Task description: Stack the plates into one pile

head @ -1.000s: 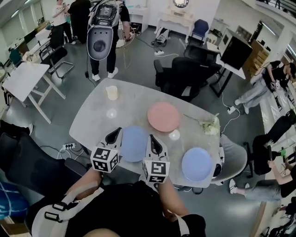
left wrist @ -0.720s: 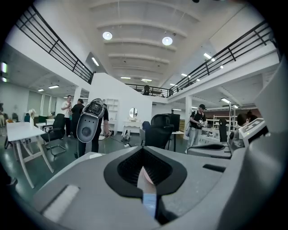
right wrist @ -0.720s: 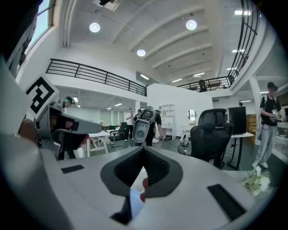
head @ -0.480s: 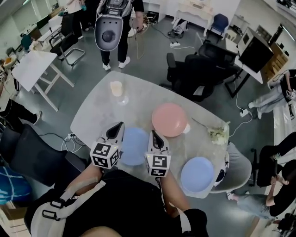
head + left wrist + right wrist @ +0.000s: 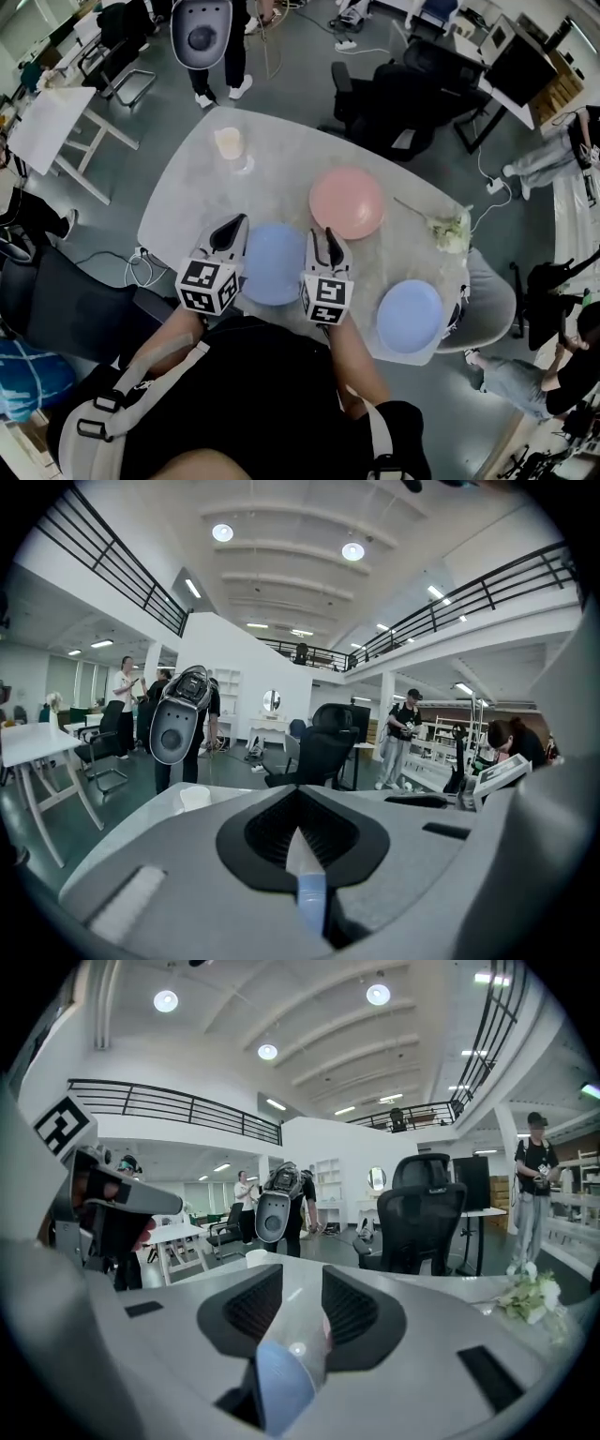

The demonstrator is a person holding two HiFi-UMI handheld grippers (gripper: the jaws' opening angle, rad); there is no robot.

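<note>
On the grey oval table [image 5: 187, 202] lie three plates. A blue plate [image 5: 272, 262] sits near the front edge, between my two grippers. A pink plate [image 5: 347, 202] lies just beyond it to the right, and a lavender-blue plate [image 5: 410, 316] rests at the front right. My left gripper [image 5: 232, 230] hovers at the blue plate's left rim, its jaws together; only a sliver of blue plate [image 5: 311, 897] shows through them. My right gripper [image 5: 328, 242] is at the plate's right rim, its jaws opening with nothing gripped; the blue plate [image 5: 281, 1382] shows below the gap.
A pale cup [image 5: 228, 142] stands at the table's far left. A sprig of white flowers [image 5: 452, 230] lies at the right edge. Black office chairs [image 5: 394, 94] stand beyond the table, a grey chair [image 5: 487, 295] at its right, and a person with a grey robot head [image 5: 200, 28] behind.
Both grippers have stayed on either side of the blue plate. The head view has shifted, so the table sits a little higher in the frame.
</note>
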